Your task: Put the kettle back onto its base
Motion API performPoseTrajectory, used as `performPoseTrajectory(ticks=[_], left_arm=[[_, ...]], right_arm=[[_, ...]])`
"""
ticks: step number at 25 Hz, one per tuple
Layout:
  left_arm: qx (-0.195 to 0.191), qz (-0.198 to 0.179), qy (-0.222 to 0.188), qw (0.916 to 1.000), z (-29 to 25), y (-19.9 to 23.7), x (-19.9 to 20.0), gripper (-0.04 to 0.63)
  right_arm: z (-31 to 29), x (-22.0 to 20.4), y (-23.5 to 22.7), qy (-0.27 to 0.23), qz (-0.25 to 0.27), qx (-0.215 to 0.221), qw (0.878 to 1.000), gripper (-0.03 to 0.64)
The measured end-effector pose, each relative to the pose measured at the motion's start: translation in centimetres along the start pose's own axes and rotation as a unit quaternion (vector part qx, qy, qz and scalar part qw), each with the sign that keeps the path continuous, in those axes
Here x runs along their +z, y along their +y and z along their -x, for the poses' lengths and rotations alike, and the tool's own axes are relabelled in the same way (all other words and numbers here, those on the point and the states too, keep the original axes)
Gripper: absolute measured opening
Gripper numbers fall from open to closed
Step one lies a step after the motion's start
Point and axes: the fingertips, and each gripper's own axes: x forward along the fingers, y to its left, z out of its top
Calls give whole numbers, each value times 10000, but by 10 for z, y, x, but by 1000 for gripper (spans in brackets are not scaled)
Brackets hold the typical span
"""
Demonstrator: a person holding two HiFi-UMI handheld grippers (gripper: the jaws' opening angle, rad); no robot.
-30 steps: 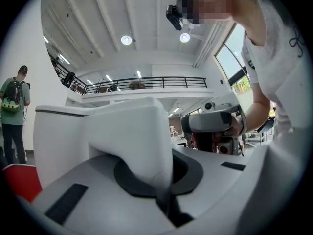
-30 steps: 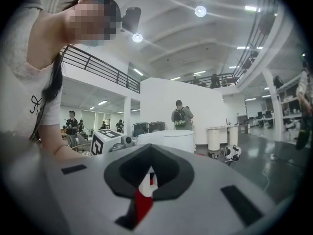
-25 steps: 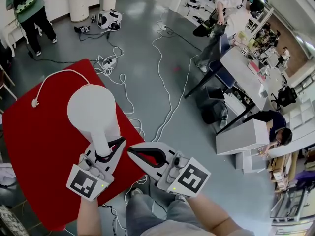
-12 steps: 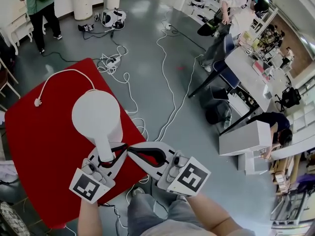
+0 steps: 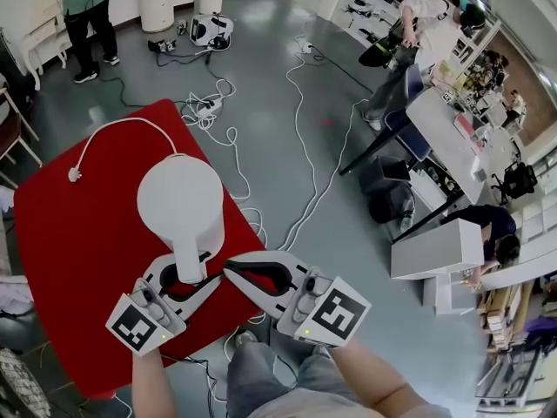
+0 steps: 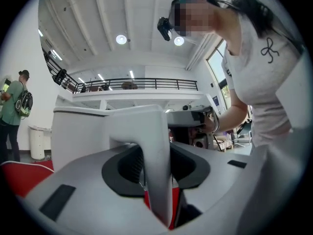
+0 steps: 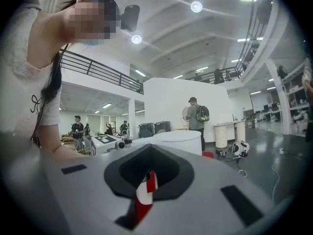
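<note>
A white kettle (image 5: 178, 205) stands on the red table (image 5: 61, 251); its base is hidden beneath it. A white cord (image 5: 113, 127) runs from it to a loose plug (image 5: 75, 175). My left gripper (image 5: 184, 274) has the kettle's handle (image 5: 190, 264) between its jaws. The jaws are opening, with gaps showing beside the handle (image 6: 154, 155) in the left gripper view. My right gripper (image 5: 231, 270) is shut and empty, its tip just right of the handle, pointing left. In the right gripper view the kettle (image 7: 178, 138) rises beyond the shut jaws.
The red table's near corner lies under my grippers, with my knees (image 5: 278, 373) below it. Cables (image 5: 296, 146) and a power strip (image 5: 204, 107) trail over the grey floor. Desks (image 5: 444, 138) and a white box (image 5: 435, 251) stand to the right. A person (image 5: 83, 7) stands far left.
My left gripper was shut on the kettle's handle; its jaws have spread and it has drawn back a little toward me. The right gripper has stayed where it was.
</note>
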Motion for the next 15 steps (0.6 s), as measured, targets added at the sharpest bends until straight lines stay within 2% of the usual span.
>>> performPoseTrajectory(ticks=[1, 5, 10, 15], left_arm=[[33, -22, -19, 10000, 4, 1, 0, 132], [227, -187, 78, 9995, 22, 4, 0, 133], [447, -256, 412, 9978, 40, 11, -4, 141], [544, -139, 228, 9982, 57, 24, -2, 147]], right_arm=[[0, -1, 1, 3, -1, 15, 10000, 8], [-2, 1, 6, 5, -8, 81, 10000, 8], [-7, 7, 17, -24, 15, 221, 9998, 8], [-10, 9, 25, -66, 40, 321, 9995, 8]])
